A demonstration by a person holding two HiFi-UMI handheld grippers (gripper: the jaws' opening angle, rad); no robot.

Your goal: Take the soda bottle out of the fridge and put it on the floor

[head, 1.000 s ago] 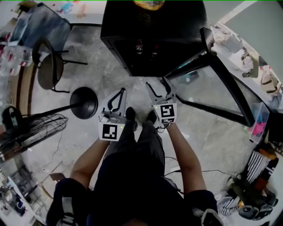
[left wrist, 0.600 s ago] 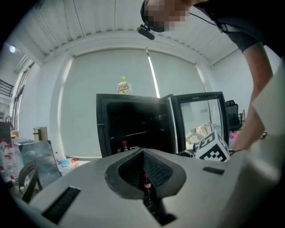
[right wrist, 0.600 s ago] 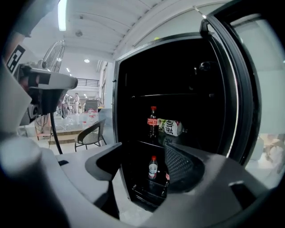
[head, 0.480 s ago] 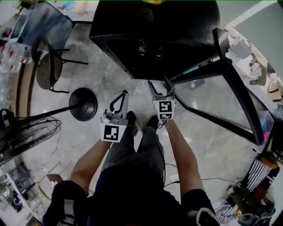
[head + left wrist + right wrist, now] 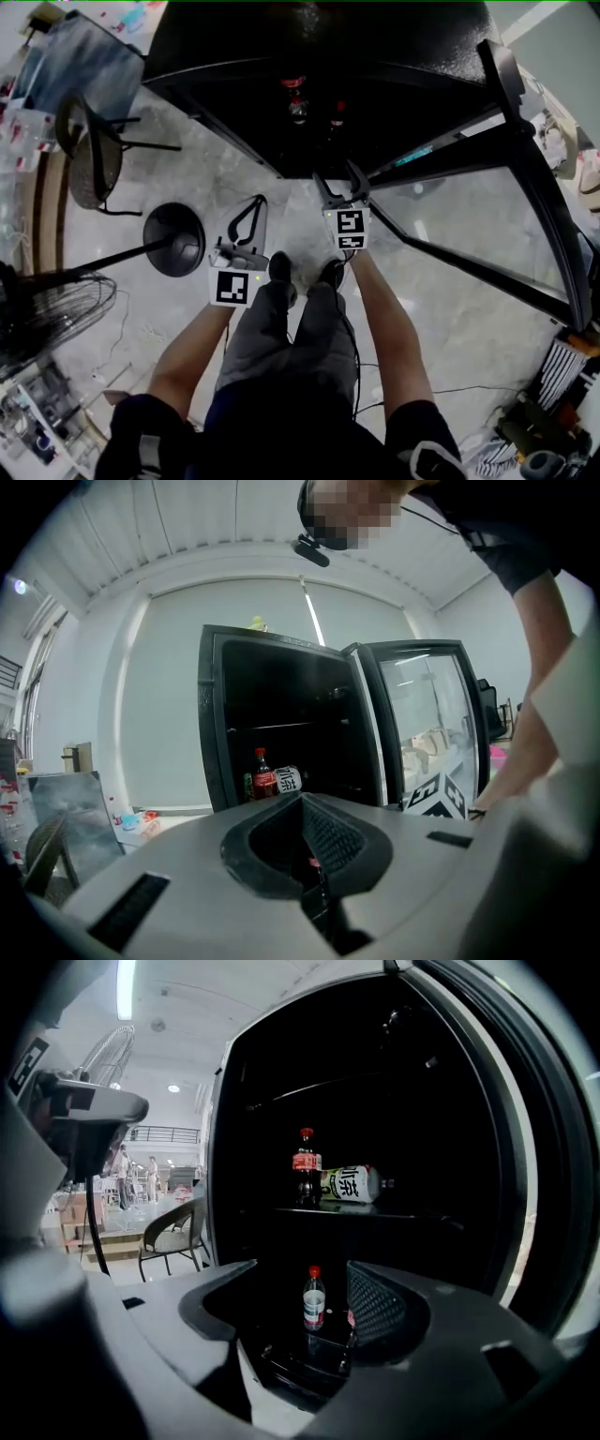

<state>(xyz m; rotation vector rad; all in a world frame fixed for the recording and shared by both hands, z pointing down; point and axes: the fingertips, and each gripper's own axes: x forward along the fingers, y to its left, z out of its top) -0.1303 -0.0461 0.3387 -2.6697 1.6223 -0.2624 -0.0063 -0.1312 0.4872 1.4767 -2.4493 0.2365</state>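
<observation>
Grey marbled floor [image 5: 234, 169] is seen underfoot, and it is where the bottle is to end up. Nearest the person, the left hand-held gripper [image 5: 251, 211] is held low with its jaws brought together at the tips and nothing between them. Just beyond it, the right hand-held gripper [image 5: 337, 180] is pointed into the fridge [image 5: 319, 37] with its jaws spread apart and empty. What shows in the gap between them is a small clear bottle [image 5: 314, 1299] with a red cap, standing upright well beyond the jaws on the lower level.

The glass door [image 5: 469, 206] is swung wide to the right, so the opening is unobstructed. Farther in, on the upper shelf [image 5: 375, 1211], the soda bottle [image 5: 306, 1168] is stood upright towards the shelf's left end. It is dark, with a red cap and red label. A white-labelled bottle [image 5: 349, 1184] is laid on its side just beside it, on its right.

The reach is judged to be under way and the grasp not yet made. The open jaws would best be raised to the upper shelf and closed around the soda bottle's body. It should be approached from the front, so that the lying bottle is not knocked or set rolling.
</observation>
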